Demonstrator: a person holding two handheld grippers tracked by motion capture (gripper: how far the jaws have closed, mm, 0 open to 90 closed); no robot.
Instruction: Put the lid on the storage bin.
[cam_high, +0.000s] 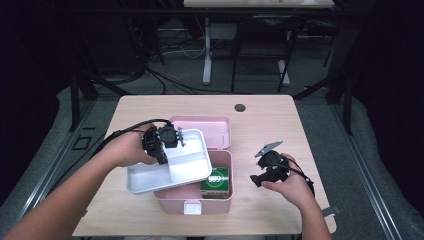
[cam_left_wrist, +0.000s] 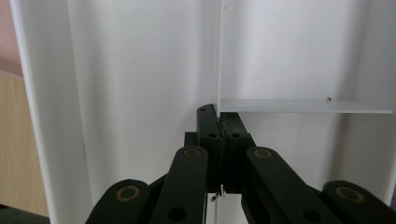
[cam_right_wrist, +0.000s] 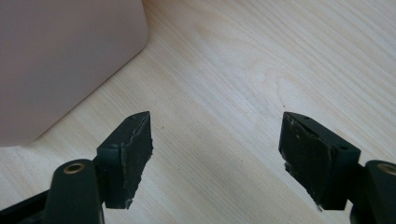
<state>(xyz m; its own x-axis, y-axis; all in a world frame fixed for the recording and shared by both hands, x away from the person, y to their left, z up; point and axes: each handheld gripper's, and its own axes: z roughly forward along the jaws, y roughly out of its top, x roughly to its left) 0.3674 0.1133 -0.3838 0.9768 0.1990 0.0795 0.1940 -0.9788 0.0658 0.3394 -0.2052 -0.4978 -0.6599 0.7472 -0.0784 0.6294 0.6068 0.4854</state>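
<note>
A pink storage box (cam_high: 220, 198) stands open on the table, its lid (cam_high: 205, 131) tipped back behind it. Inside lies a green packet (cam_high: 216, 178). A white divided tray (cam_high: 150, 177) hangs tilted over the box's left half. My left gripper (cam_high: 161, 150) is shut on the tray's thin divider wall (cam_left_wrist: 219, 56), with the pads (cam_left_wrist: 208, 126) pinched together on it. My right gripper (cam_high: 257, 181) rests on the table to the right of the box. In the right gripper view its pads (cam_right_wrist: 133, 149) stand wide apart over bare wood, beside the box's pink wall (cam_right_wrist: 60, 60).
The light wooden table (cam_high: 265, 125) has a dark round hole (cam_high: 240, 107) near its far edge. Black cables trail from both grippers. Beyond the table are desk legs and wires on a grey floor.
</note>
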